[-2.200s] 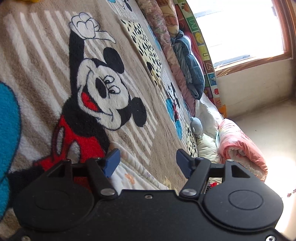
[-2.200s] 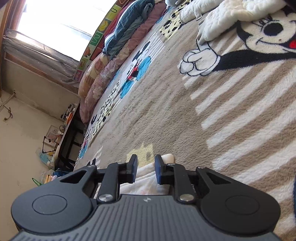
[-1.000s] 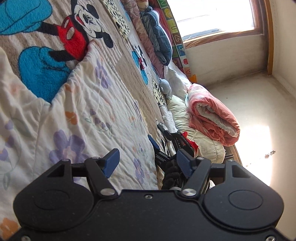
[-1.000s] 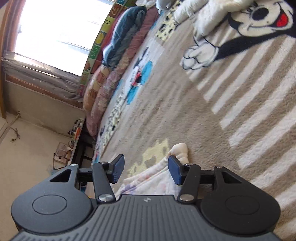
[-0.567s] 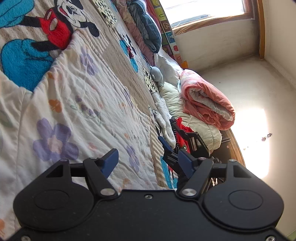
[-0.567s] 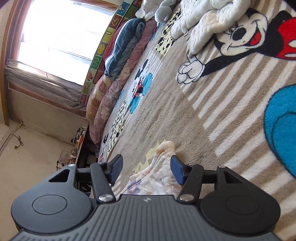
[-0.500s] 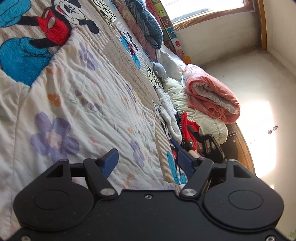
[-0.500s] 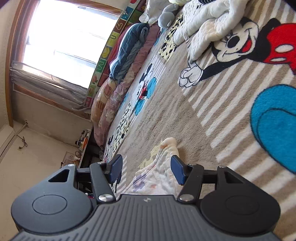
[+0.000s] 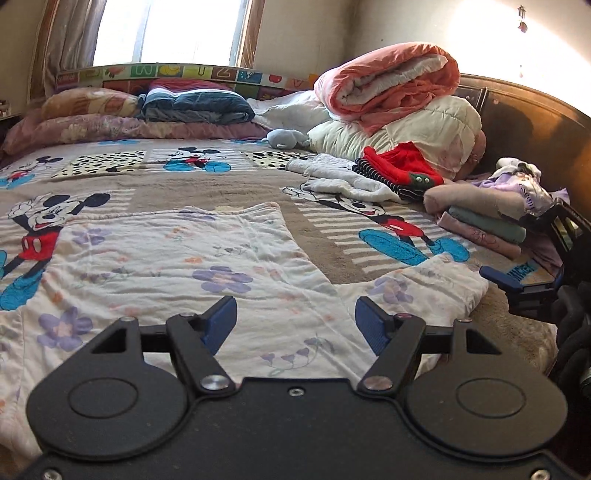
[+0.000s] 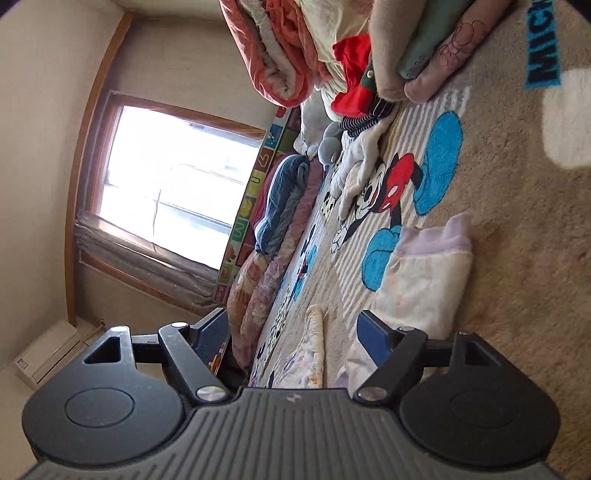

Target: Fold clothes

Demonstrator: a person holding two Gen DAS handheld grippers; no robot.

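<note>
the floral garment [image 9: 177, 258] lies spread flat on the bed [image 9: 325, 221], with one sleeve [image 10: 424, 280] stretched to the side. the left claw [image 9: 295, 321] hovers above it, wide open and empty. the right claw [image 10: 291, 332] is also wide open, holding nothing. a risk, i think: a deep grab could catch the fluffy blanket under the cloth and wrinkle the fold.

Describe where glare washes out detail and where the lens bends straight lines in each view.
Left wrist view: the window and upper right wall are blown out, the headboard curves. Right wrist view: the window glares white, its frame bows, and the picture is rolled sideways.
</note>
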